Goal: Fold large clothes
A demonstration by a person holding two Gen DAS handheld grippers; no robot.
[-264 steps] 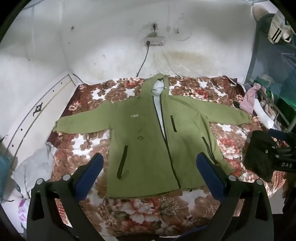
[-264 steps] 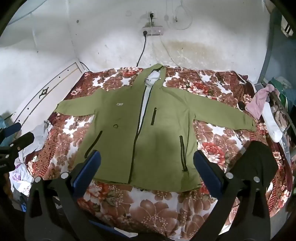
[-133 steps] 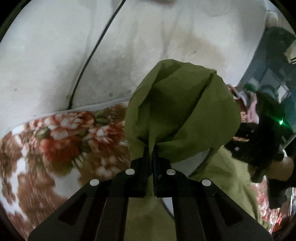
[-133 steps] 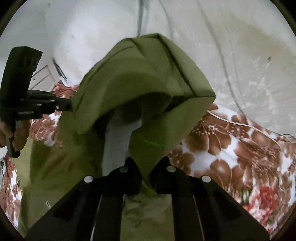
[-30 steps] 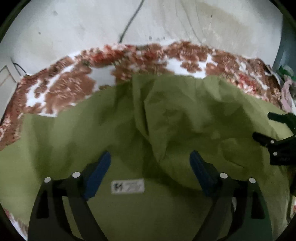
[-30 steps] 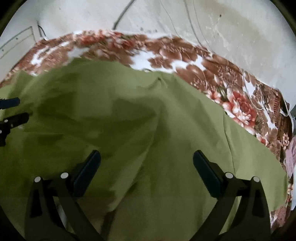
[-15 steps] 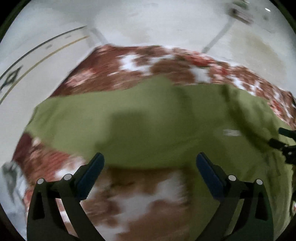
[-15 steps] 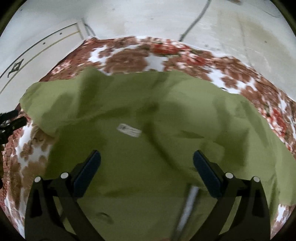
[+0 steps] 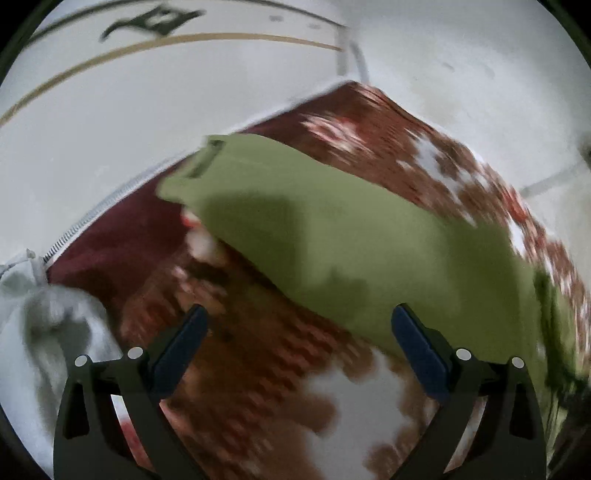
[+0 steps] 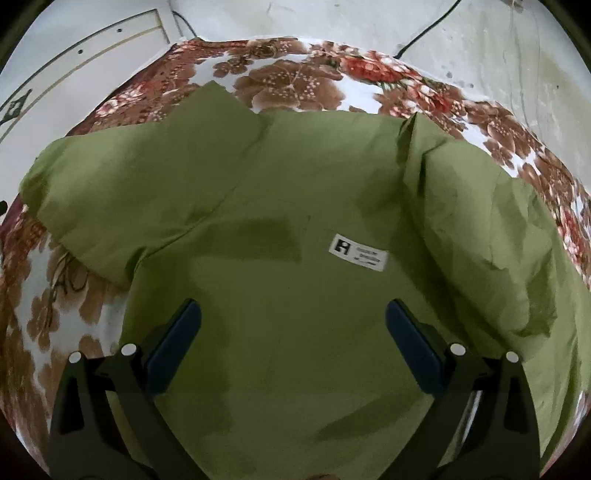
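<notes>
A green hooded jacket lies spread on a floral bedsheet, its hood folded down onto the chest beside a small white label. My right gripper is open and empty, hovering over the jacket's chest. The jacket's left sleeve stretches toward the bed's left edge, its cuff near the wall. My left gripper is open and empty, above the sheet just in front of that sleeve.
A white wall with a tan line runs along the bed's left side. A grey-white cloth lies off the bed's left edge. A black cable hangs on the back wall.
The left gripper has swung left from the jacket's chest to the left sleeve and cuff. The right gripper has shifted left, over the chest label. Both stayed open.
</notes>
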